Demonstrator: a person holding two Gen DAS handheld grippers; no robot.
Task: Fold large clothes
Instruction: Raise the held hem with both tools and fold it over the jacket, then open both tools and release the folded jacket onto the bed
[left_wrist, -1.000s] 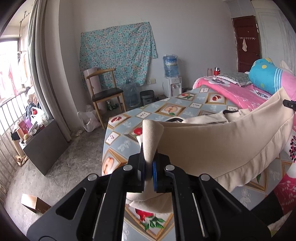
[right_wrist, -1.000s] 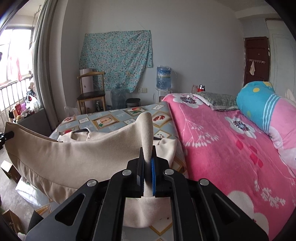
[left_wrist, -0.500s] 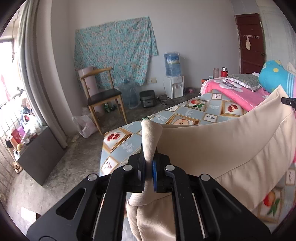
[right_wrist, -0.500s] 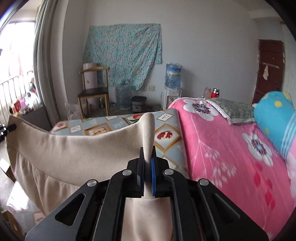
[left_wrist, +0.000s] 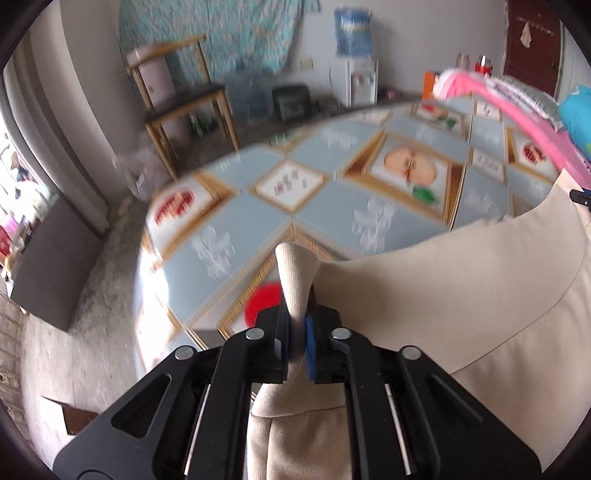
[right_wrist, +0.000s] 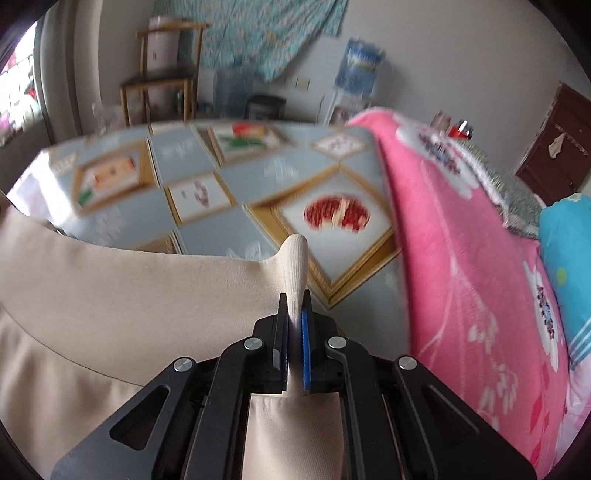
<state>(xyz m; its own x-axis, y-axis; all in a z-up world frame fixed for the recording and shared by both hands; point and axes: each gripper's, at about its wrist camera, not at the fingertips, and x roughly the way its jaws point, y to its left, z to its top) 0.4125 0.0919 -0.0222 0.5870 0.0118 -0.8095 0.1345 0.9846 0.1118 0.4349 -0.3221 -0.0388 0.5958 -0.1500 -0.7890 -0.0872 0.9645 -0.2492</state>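
Note:
A large beige garment (left_wrist: 443, 314) hangs stretched between my two grippers above the blue fruit-patterned bed cover (left_wrist: 332, 206). My left gripper (left_wrist: 297, 321) pinches one bunched corner; its jaws are opening a little, with the cloth still pressed between the pads. My right gripper (right_wrist: 295, 317) is shut on the other corner of the beige garment (right_wrist: 129, 295). Both point steeply down at the bed cover (right_wrist: 229, 173). The right gripper's tip (left_wrist: 581, 195) shows at the far right of the left wrist view. The garment's lower part is hidden under the grippers.
A pink flowered blanket (right_wrist: 461, 258) and a blue pillow (right_wrist: 565, 236) lie on the bed's right side. Beyond the bed stand a wooden chair (left_wrist: 177, 88), a water dispenser (left_wrist: 354, 55) and a dark low cabinet (left_wrist: 48, 273) on the bare floor.
Both grippers have swept forward and down over the bed and tipped downward, carrying the stretched garment edge with them. The bed cover now fills both views, blurred by motion.

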